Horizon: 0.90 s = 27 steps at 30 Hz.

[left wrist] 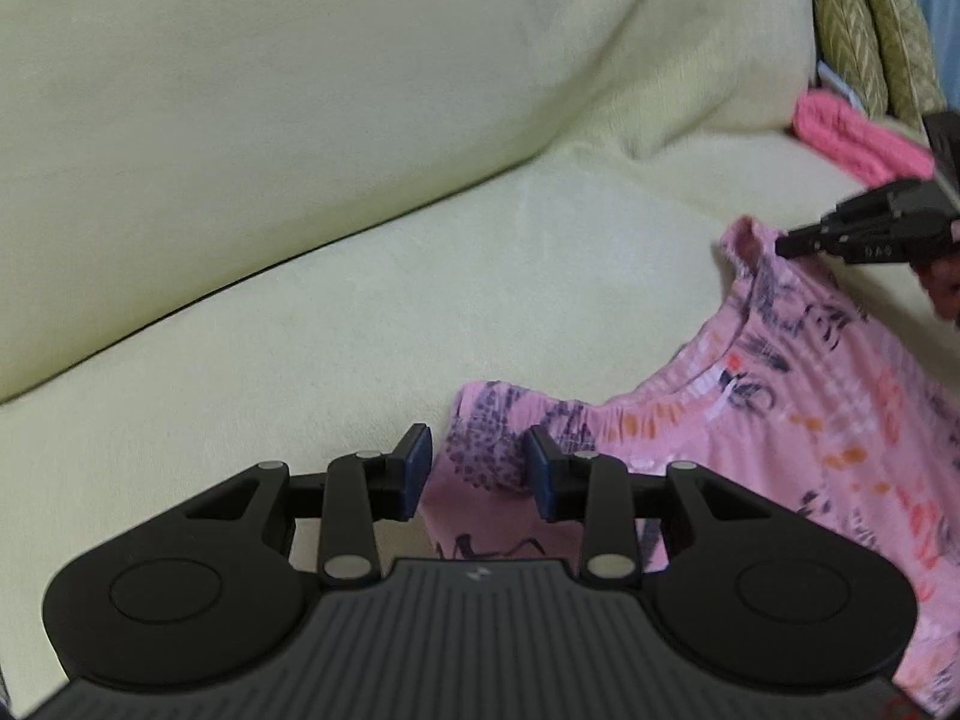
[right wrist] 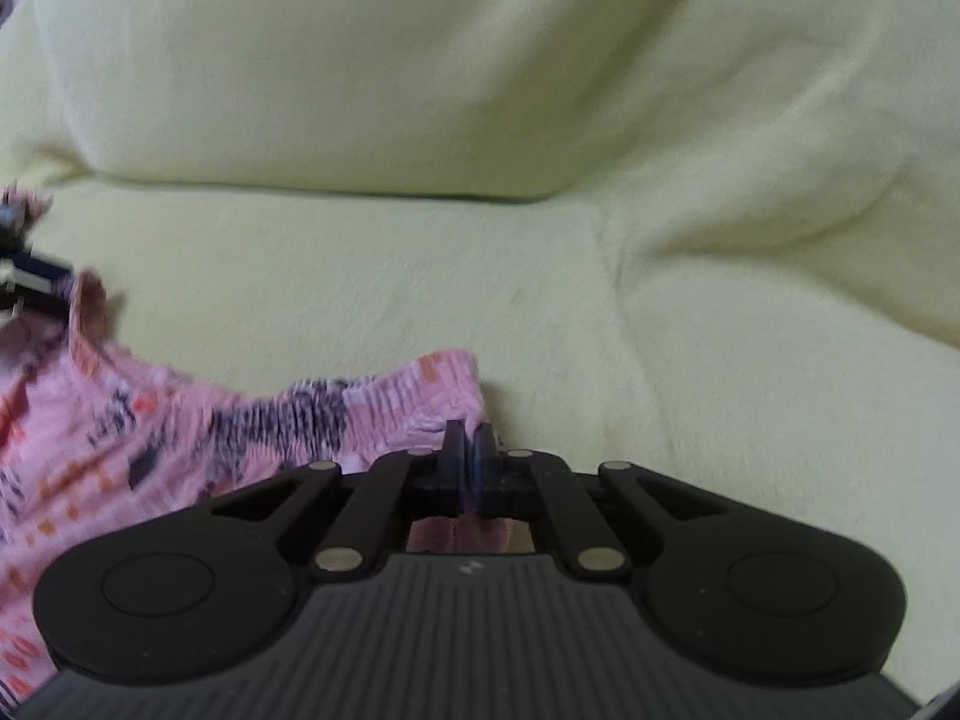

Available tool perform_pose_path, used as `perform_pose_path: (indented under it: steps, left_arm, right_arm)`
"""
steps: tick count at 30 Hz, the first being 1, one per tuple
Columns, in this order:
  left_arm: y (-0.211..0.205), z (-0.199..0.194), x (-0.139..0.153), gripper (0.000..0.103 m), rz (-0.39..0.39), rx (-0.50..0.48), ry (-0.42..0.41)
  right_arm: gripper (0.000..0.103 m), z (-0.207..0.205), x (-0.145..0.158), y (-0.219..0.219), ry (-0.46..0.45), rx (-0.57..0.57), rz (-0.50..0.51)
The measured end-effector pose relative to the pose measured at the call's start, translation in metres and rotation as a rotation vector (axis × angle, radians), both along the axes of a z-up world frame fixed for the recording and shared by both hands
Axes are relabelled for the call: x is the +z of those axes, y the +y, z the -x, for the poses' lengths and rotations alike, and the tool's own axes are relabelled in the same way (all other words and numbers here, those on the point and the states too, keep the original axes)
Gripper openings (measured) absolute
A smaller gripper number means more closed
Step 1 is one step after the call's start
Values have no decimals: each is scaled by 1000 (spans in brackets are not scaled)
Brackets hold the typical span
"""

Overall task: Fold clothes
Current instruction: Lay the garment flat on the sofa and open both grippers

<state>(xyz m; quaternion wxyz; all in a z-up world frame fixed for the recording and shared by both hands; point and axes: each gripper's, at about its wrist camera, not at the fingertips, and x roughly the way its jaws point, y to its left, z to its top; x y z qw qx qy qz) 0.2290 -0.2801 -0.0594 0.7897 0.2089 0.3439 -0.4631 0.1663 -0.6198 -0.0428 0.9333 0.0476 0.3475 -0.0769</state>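
A soft, pale yellow sofa fills both views, with its seat in front and its big back cushion behind. At the far end of the sofa, two green patterned pillows are stood up, and a small pink knitted thing is laid on the seat just below them. A pink dress with dark and orange marks is spread on the sofa seat, near its front edge. The right gripper is squeezed together on the gathered top edge of the dress, and that edge is lifted a little off the seat. The left gripper is held wide apart, with a corner of the dress seen between its blue pads, but the cloth is not pinched there. Both views are a bit blurry.
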Motion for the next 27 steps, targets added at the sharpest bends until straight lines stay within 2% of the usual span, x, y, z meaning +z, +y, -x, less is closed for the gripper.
perform_pose_path:
  steps: [2,4,6,11,13,16,17,18,20,21,23,25,27]
  left_arm:
    - [-4,-3,-3,36,-7,-16,28]
    - [-4,-6,-5,0,-8,10,45]
    - [1,-12,-3,0,37,60,54]
    - [14,-33,3,0,165,189,65]
    - [15,-44,-2,0,175,231,87]
    - [10,-56,-19,0,140,255,134]
    - [9,-57,-24,12,134,264,138]
    - [12,-57,-24,18,144,277,141]
    - [20,-54,-20,31,156,312,142]
    - [25,-50,-16,35,156,329,139]
    - [38,-37,-5,35,146,335,141]
    - [52,-17,6,35,127,319,157]
    - [69,6,16,36,125,288,186]
  right_arm:
    - [1,1,-3,0,12,5,-3]
    - [1,5,-6,-2,15,-2,-30]
    - [1,8,-9,-5,18,-10,-62]
    - [1,6,2,-18,-63,-67,-80]
    - [1,-2,3,-20,-78,-92,-59]
    - [1,-19,-11,-24,-27,-89,-105]
    - [1,-20,-13,-24,-17,-88,-105]
    - [2,-20,-16,-23,-8,-89,-104]
    - [10,-11,-11,-18,-6,-108,-87]
    - [17,-3,-6,-15,-8,-111,-77]
    - [21,18,3,-9,3,-96,-83]
    - [32,45,11,-4,14,-70,-124]
    - [33,75,13,4,59,-46,-172]
